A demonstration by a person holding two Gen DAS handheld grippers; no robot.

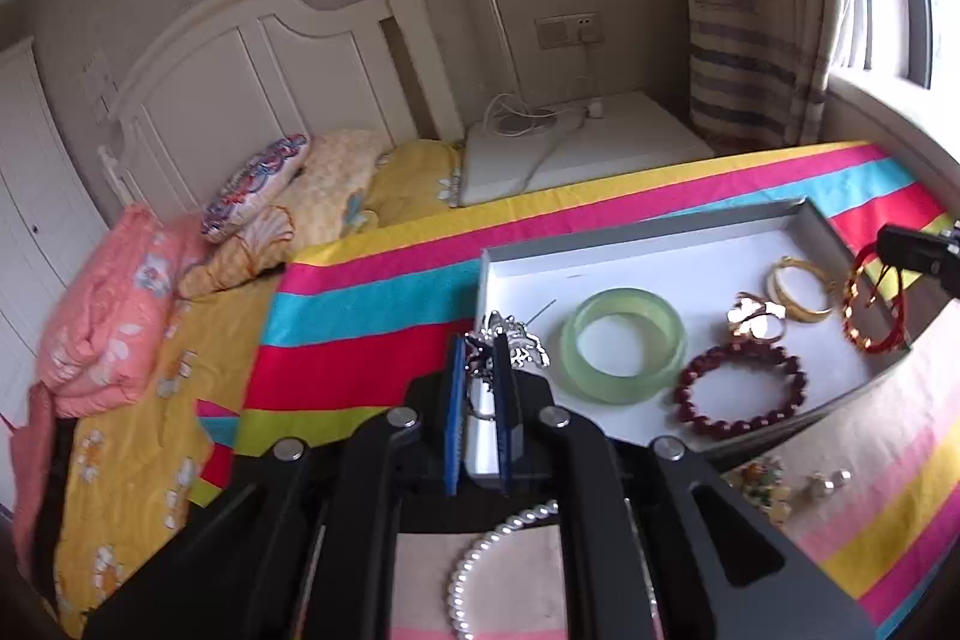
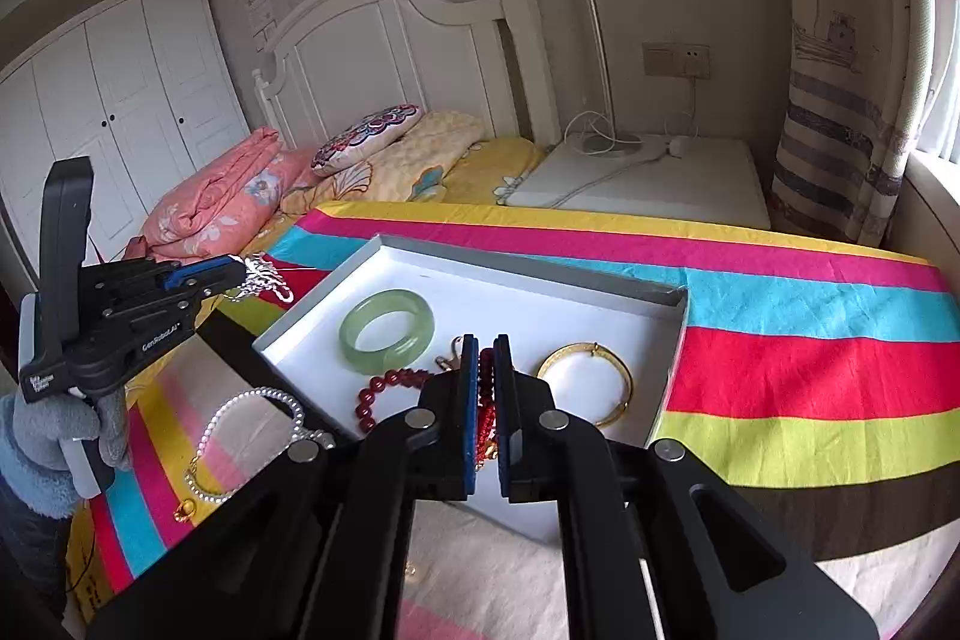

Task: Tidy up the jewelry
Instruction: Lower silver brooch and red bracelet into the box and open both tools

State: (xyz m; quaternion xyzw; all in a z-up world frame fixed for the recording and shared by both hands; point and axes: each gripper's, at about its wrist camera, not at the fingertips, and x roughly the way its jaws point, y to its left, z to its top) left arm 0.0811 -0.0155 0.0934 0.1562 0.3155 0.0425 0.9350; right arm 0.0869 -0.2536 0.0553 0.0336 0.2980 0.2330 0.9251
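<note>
From my left wrist view, my left gripper point(image 1: 497, 340) sits bottom centre, clamped on a silver chain point(image 1: 516, 337) that dangles over the near left corner of a white tray point(image 1: 660, 229). In the tray, centre right of frame, lie a green bangle point(image 1: 623, 345), a dark red bead bracelet point(image 1: 739, 388), a gold bangle point(image 1: 801, 286) and a small gold piece point(image 1: 755, 319). At the right edge, my right gripper point(image 1: 885, 247) holds a red cord bracelet point(image 1: 870, 307). A pearl strand point(image 1: 480, 568) shows at the bottom, on the striped cloth point(image 1: 372, 304).

From my right wrist view, my right gripper point(image 2: 486, 343) fills bottom centre, closed on the red cord bracelet point(image 2: 486, 418) above the tray point(image 2: 528, 274). The green bangle point(image 2: 386, 331) and gold bangle point(image 2: 585, 385) lie inside. At left, a gloved hand point(image 2: 54, 430) holds my left gripper point(image 2: 240, 268), pinching the silver chain point(image 2: 267, 277) just left of the tray. The pearl strand point(image 2: 252, 430) lies lower left.
</note>
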